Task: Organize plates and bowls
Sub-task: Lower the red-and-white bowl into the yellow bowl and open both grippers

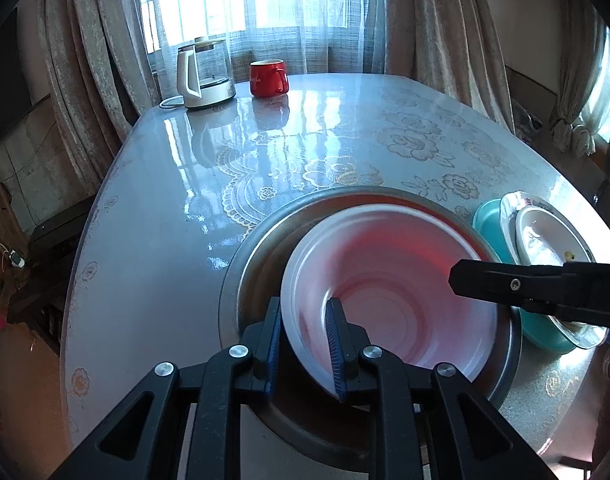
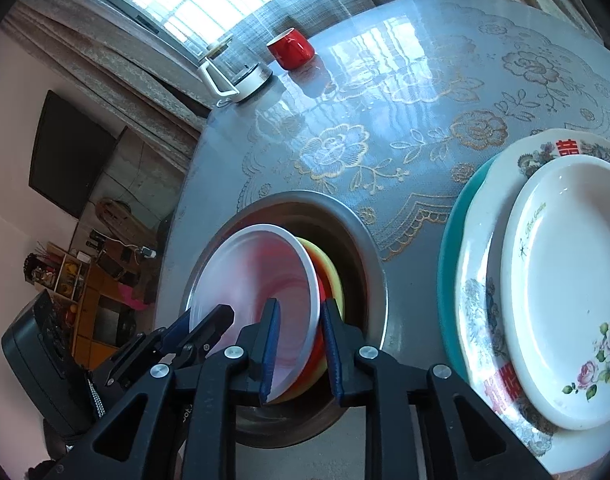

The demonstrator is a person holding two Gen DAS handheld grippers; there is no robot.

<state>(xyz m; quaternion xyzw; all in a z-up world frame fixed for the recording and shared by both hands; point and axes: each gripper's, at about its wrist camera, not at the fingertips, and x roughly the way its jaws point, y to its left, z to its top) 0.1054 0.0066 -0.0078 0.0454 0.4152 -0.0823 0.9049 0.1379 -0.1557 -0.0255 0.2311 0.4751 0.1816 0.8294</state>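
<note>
**Bowl stack held on both rims**

White bowl (image 1: pixel 389 292), translucent with a red tint, tilted in 1 steel basin (image 1: pixel 241 280) on the counter (image 1: pixel 145 240), above 1 red and 1 yellow bowl (image 2: pixel 332 276). Left tool (image 1: pixel 305 344) and right tool (image 2: pixel 301 344) each clench its rim. Beside: 3 stacked plates (image 2: pixel 565 288).

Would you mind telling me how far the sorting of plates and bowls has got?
Done: three plates are stacked, the white plate on the patterned plate on the teal plate. In hand: the left gripper and right gripper both pinch rims of the bowl stack, white bowl topmost, tilted inside the steel basin. Left: seating those bowls flat.
</note>
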